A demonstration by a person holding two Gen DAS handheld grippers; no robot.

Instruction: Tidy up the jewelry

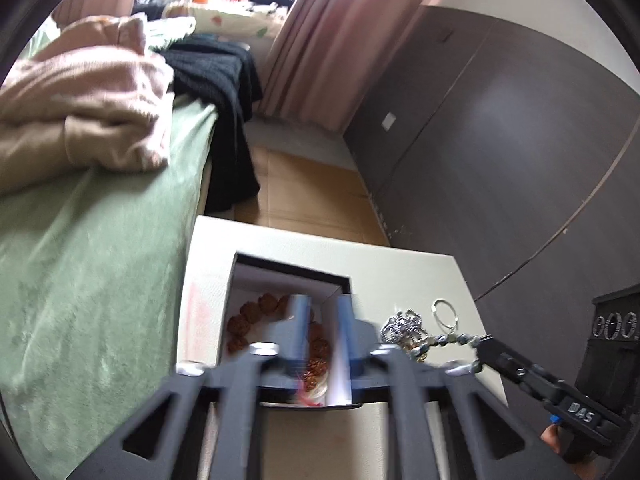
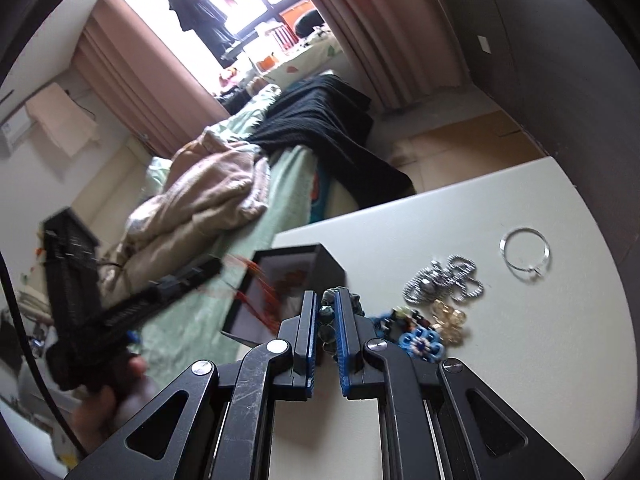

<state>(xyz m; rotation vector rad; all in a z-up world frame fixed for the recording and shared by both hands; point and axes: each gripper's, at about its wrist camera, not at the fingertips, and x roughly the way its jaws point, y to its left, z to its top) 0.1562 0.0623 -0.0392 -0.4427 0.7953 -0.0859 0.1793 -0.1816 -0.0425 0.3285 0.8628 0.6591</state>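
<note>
A black box (image 1: pixel 240 276) with a white inside stands on the white table (image 1: pixel 400 264). A brown bead bracelet (image 1: pixel 248 316) with a red tassel lies in it. My left gripper (image 1: pixel 322 314) hangs open over the box, and the beads show between its blue pads without being pressed. From the right, my right gripper (image 1: pixel 482 347) holds a dark bead bracelet (image 1: pixel 452 339). In the right wrist view the right gripper (image 2: pixel 329 314) is shut on that dark bead bracelet (image 2: pixel 327 316), just right of the box (image 2: pixel 320 256). The left gripper (image 2: pixel 212 267) reaches over the box, with blurred red tassel strands (image 2: pixel 260 292) below it.
Loose jewelry lies on the table (image 2: pixel 520 360): a silver bangle (image 2: pixel 524 254), a silver chain pile (image 2: pixel 440 280), a gold piece (image 2: pixel 448 318) and a blue flower piece (image 2: pixel 422 344). A green bed (image 1: pixel 100 280) with blankets borders the table's left. A dark wardrobe (image 1: pixel 500 140) stands to the right.
</note>
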